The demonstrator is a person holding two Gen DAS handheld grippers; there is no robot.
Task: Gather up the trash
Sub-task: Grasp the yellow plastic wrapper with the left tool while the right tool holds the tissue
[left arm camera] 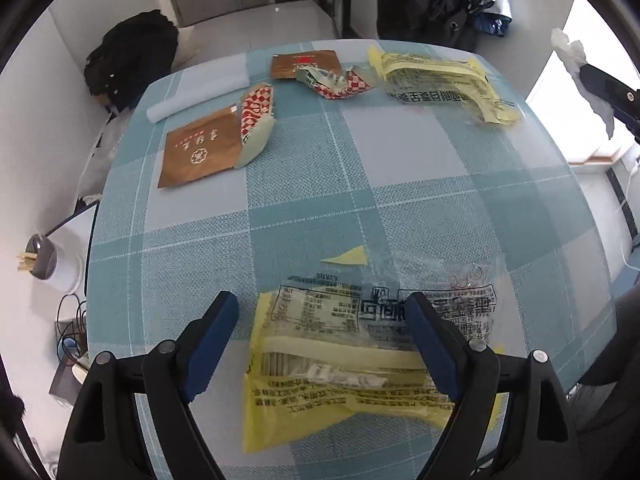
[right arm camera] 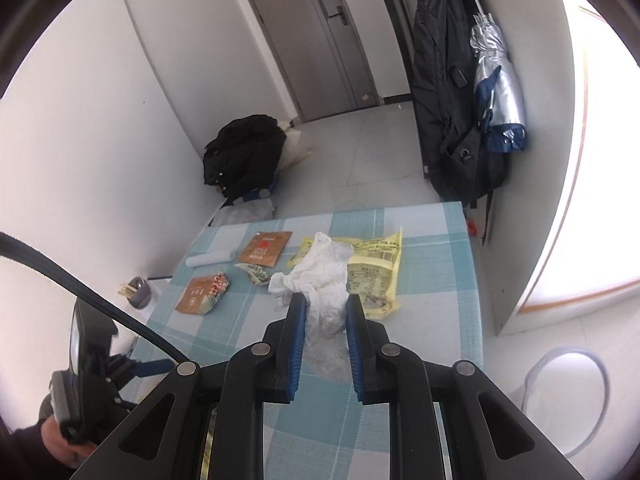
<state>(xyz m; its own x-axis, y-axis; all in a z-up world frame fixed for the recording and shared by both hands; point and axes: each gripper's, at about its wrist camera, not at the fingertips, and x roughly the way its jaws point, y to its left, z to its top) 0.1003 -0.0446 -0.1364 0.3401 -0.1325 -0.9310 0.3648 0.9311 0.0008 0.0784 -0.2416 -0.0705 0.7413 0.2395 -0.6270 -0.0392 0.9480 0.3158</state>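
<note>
A blue-and-white checked worktop point(left arm camera: 312, 208) fills a small white-walled room, grey door point(right arm camera: 316, 40) at the far end. Nearest in the left wrist view, the left gripper point(left arm camera: 322, 306) hangs low over the cloth, fingers spread wide on either side of a yellow and clear printed wrapper point(left arm camera: 340, 364) lying flat beneath them; whether the pads touch it, I cannot tell. A small yellow triangle scrap point(left arm camera: 347, 257) sits just beyond that wrapper.

Over to the right wrist view: the right gripper point(right arm camera: 326, 304) is up above the worktop, fingers pinching a crumpled white tissue point(right arm camera: 320, 276) that bulges out past the tips.

Further along the cloth, a brown paper packet point(left arm camera: 198, 152) with a red-checked lining lies on the left, a pale rolled sheet point(left arm camera: 200, 94) just behind it. Mid-table, a crumpled red-checked wrapper point(left arm camera: 340, 82) rests against a second brown packet point(left arm camera: 304, 63), and a second yellow wrapper point(left arm camera: 444, 86) lies to the right. Beyond the far edge, a black bag point(right arm camera: 244, 152) sits on the floor and a backpack point(right arm camera: 444, 92) hangs beside a silver umbrella point(right arm camera: 496, 92).
</note>
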